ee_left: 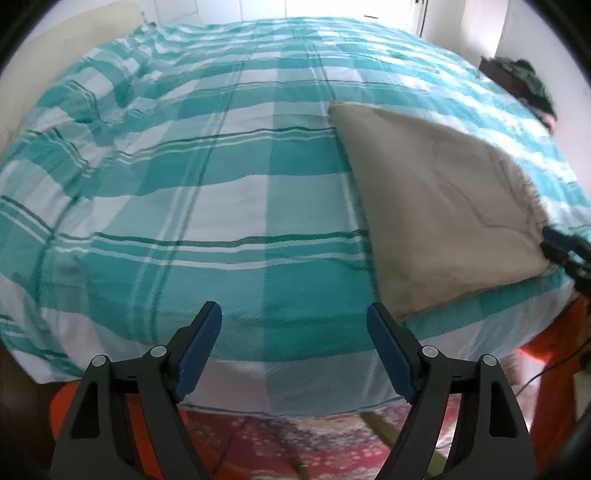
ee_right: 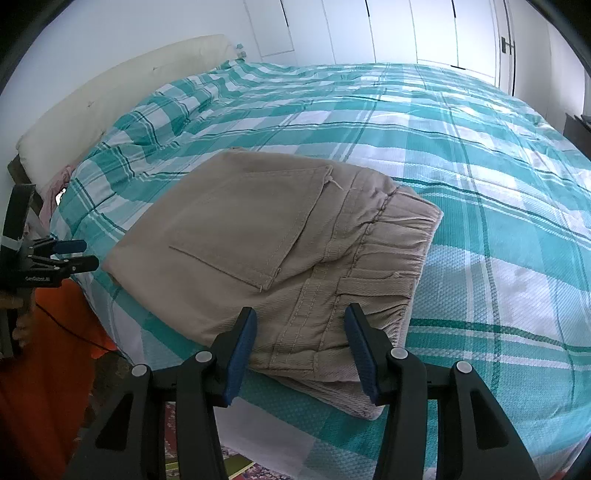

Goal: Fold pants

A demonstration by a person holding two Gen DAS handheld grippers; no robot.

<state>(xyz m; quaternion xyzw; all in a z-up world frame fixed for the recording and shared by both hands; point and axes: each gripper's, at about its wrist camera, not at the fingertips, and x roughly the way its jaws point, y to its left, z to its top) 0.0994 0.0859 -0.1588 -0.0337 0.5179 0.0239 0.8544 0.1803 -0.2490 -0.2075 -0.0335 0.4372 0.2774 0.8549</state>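
Note:
The beige pants point(ee_right: 266, 254) lie folded into a thick rectangle on the bed, back pocket and elastic waistband up. They also show in the left wrist view point(ee_left: 439, 206) at the right. My right gripper point(ee_right: 301, 325) is open, its jaws straddling the near waistband edge of the pants, not closed on it. It shows at the far right of the left wrist view point(ee_left: 561, 247). My left gripper point(ee_left: 293, 317) is open and empty over the bedspread, left of the pants. It shows at the left edge of the right wrist view point(ee_right: 70, 254).
A teal and white checked bedspread point(ee_left: 207, 206) covers the bed. A cream headboard point(ee_right: 110, 96) runs along the left side. A patterned red rug point(ee_left: 295, 443) lies on the floor below the bed's near edge. White wardrobe doors point(ee_right: 406, 29) stand behind.

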